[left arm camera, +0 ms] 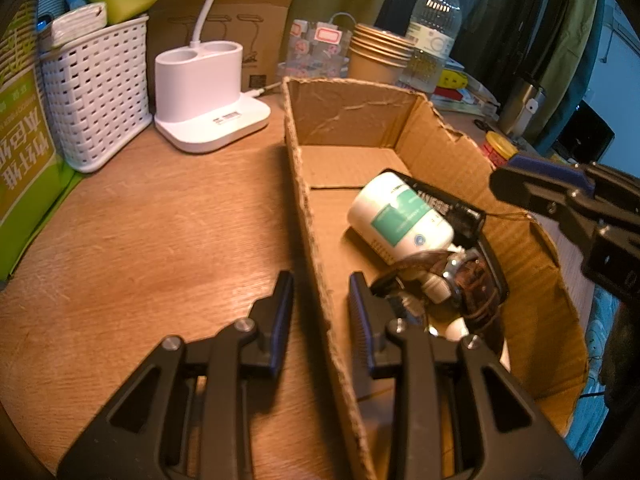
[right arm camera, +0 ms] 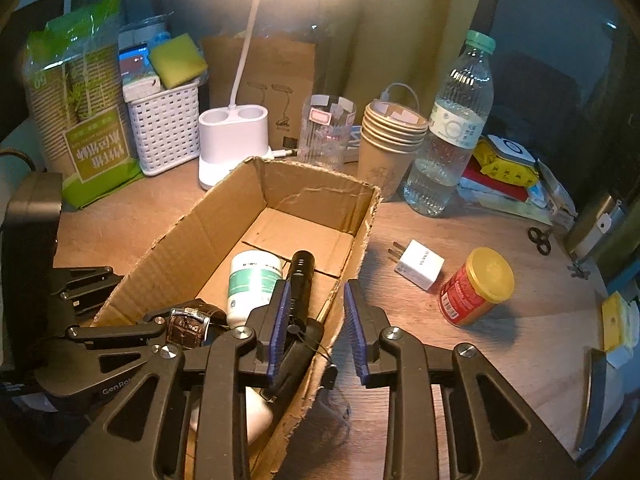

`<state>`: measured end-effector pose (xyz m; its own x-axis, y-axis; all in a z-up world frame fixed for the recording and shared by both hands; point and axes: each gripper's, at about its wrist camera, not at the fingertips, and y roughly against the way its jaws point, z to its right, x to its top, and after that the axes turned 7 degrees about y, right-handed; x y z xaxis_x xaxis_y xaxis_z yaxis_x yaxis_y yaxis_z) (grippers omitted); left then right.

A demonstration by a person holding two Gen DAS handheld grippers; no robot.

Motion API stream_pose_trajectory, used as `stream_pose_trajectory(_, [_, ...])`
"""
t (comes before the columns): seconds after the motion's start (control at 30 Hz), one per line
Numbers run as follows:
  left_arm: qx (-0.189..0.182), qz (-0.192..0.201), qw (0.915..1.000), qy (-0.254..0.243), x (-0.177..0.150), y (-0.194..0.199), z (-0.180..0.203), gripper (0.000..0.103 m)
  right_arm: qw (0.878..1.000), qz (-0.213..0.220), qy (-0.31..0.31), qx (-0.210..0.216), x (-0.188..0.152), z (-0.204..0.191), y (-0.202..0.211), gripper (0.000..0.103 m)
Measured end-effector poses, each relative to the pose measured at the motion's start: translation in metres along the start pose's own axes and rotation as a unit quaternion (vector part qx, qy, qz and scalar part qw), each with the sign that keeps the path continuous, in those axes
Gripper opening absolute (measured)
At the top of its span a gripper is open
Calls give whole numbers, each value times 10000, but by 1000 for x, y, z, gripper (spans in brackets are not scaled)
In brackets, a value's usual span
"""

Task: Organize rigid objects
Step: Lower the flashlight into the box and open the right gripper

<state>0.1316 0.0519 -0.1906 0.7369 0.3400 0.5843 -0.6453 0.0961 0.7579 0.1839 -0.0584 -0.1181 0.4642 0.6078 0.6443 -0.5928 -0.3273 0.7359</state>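
One open cardboard box (right arm camera: 352, 216) sits on the wooden tabletop (right arm camera: 500, 332) and serves as the landmark. Inside it lie four things that can be counted: one white pill bottle (right arm camera: 250, 284) on its side, one black flashlight (right arm camera: 300, 280) just beside the bottle, one wristwatch (right arm camera: 188, 324) with a brown strap nearer the camera, and one pair of glasses (left arm camera: 436, 272), seen best from the left wrist view.

The left tool (left arm camera: 320, 308) straddles the box's left wall, its pads pressed against neither side as far as can be seen, so the fingers stand apart. The right tool (right arm camera: 316, 320) hovers over the box's right wall with its fingers apart and nothing clamped; the flashlight lies below the left finger.

Outside the box, to its right, rest one white charger plug (right arm camera: 420, 264) and one red jar with a yellow lid (right arm camera: 476, 288). Behind the box stand one stack of paper cups (right arm camera: 388, 140), one water bottle (right arm camera: 452, 132), one white lamp base (right arm camera: 228, 140) and one white basket (right arm camera: 164, 128).
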Motion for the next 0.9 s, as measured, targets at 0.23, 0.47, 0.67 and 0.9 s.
stream_pose_trajectory(0.23, [0,-1,10000,0,0,0,1,30,10000,26,-69,-66,0,7,2,31])
stream_pose_trajectory(0.47, [-1,0,10000,1,0,0,1,30,9999,21,-103,-88,0,9,2,31])
stream_pose_trajectory(0.67, [-1,0,10000,1,0,0,0,30,9999,17,-98,-89,0,10,2,31])
stream_pose_trajectory(0.9, [-2,-1,10000,1,0,0,0,30,9999,-7,-103,-92,0,10,0,31])
